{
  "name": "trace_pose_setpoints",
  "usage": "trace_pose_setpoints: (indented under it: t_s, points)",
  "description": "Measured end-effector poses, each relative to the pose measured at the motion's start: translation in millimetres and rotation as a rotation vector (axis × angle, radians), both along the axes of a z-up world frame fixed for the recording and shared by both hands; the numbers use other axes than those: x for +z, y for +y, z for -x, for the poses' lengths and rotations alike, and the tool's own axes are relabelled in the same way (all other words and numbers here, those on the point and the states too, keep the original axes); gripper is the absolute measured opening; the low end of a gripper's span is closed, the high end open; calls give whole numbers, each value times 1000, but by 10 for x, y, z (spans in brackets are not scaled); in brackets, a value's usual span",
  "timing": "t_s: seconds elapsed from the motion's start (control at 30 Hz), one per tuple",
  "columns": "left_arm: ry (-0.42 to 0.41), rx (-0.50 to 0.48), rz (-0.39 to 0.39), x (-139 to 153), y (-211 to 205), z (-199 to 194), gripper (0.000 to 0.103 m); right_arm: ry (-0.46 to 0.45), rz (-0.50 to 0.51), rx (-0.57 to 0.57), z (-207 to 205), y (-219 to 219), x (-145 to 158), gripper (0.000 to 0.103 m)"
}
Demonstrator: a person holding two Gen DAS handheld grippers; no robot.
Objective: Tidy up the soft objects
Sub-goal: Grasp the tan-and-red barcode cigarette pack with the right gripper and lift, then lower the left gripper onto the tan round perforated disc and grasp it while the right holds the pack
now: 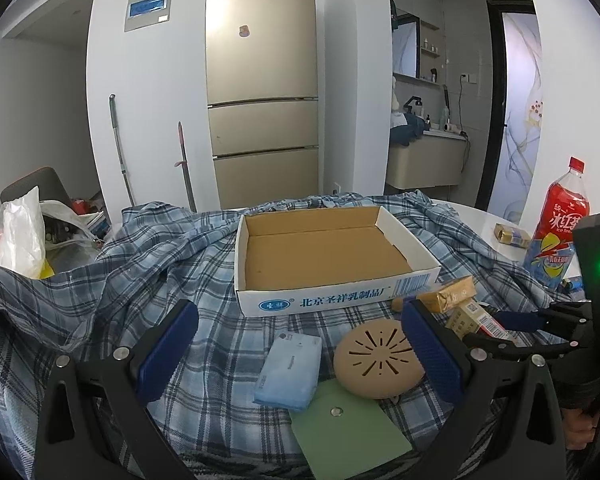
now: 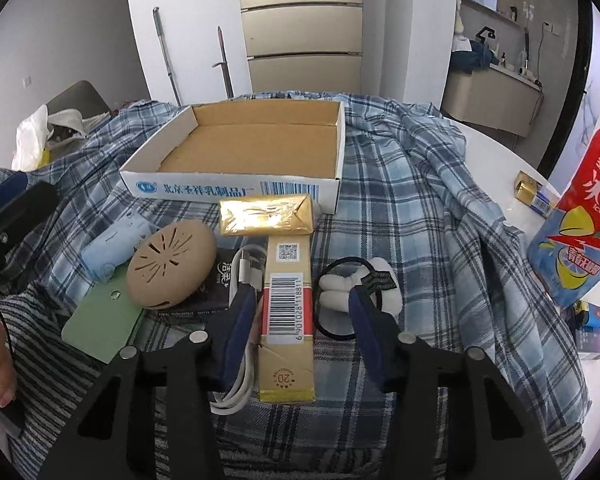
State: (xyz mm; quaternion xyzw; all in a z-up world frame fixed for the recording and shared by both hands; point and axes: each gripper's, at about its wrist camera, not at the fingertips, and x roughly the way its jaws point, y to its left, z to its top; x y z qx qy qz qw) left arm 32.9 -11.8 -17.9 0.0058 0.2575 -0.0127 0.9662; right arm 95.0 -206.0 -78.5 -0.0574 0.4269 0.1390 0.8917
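Going left to right: left gripper (image 1: 300, 352) hovers with jaws spread wide over the blue tissue pack (image 1: 289, 368) and tan round case (image 1: 380, 358), pinching nothing; right gripper (image 2: 302, 308) has jaws partly closed astride one long carton (image 2: 288, 308), whose long axis runs straight away from it toward the one empty box (image 2: 236, 190); pads don't look pressed yet; one white plush hair tie (image 2: 360, 286) sits just right.

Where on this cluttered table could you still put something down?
Inside the cardboard box, which is empty, and on the plaid cloth to the right of it. Crowded: in front of the box, around the tan disc and cartons.
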Motion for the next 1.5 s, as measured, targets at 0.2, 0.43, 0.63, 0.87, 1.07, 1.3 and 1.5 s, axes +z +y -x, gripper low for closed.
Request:
trace_pose_setpoints:
  t_s: [0.2, 0.43, 0.63, 0.87, 1.07, 1.3, 1.5]
  points:
    - [1, -5, -17, -20, -16, -15, 103, 41, 11, -7, -59, 12, -73, 40]
    - [-1, -17, -5, -29, -19, -13, 103, 23, 32, -8, -15, 44, -72, 21]
    - [2, -42, 12, -40, -21, -29, 103, -134, -112, 31, 211, -107, 190, 21]
    - [20, -130, 37, -80, -85, -50, 103, -222, -198, 31, 306, -201, 336, 21]
    - [14, -199, 54, -84, -141, -40, 103, -323, -181, -11, 457, -267, 513, 21]
    - [34, -187, 60, -115, -126, -76, 103, -394, -151, 14, 253, -255, 884, 21]
    - [55, -197, 64, -141, -120, -114, 103, -410, -157, 34, 51, -277, 707, 21]
